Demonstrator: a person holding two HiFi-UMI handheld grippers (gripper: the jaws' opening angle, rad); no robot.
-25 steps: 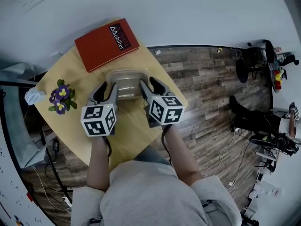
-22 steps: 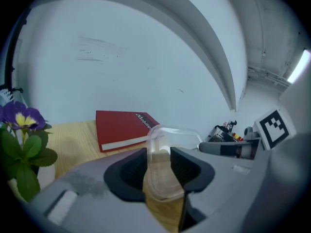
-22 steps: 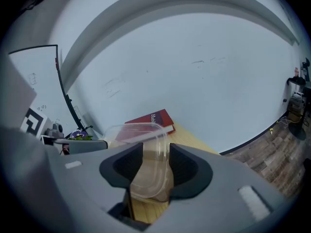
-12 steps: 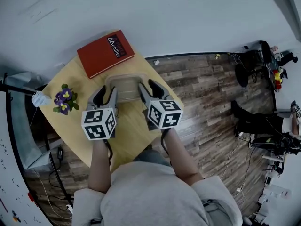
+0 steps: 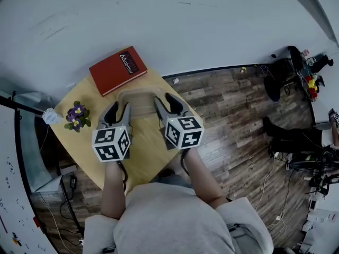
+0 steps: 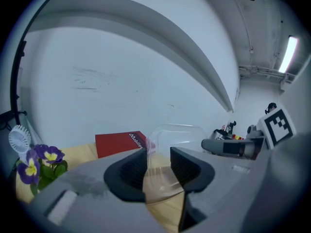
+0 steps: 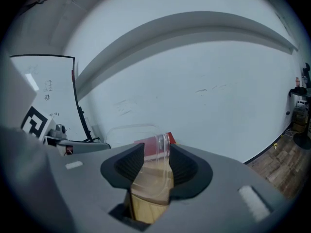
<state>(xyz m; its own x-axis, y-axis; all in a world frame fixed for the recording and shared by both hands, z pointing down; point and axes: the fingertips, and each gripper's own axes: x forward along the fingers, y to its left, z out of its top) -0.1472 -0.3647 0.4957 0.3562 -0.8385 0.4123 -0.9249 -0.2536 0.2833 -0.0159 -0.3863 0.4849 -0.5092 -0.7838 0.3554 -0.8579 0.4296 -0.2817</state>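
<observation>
Purple flowers (image 5: 77, 116) stood at the far left of the wooden worktop (image 5: 140, 152), with a small white brush-like object (image 5: 51, 116) just beside them at the edge. The left gripper view showed the same blooms (image 6: 39, 159) low on its left. Behind them, toward the wall, a red book (image 5: 117, 70) lay flat near the back corner.

Next came the left tool (image 5: 119, 110). Its jaws were drawn nearly together on the left wall of a clear plastic container (image 5: 140, 100), with the thin plastic pinched between the dark pads (image 6: 132, 171). In that tool's (image 6: 158, 161) own view the container (image 6: 172, 140) rose pale against the wall, and the book (image 6: 119, 142) showed just to its left.

The container hung between the two tools, above the middle of the worktop. Whether its base touched the wood could not be told.

The right tool (image 5: 168, 105) gripped the opposite wall in the same way, its jaws closed on the plastic. Its (image 7: 155, 166) own view showed the container (image 7: 131, 135) with the book (image 7: 151, 143) behind it.

Wood-plank floor (image 5: 228, 105) stretched away to the right.
</observation>
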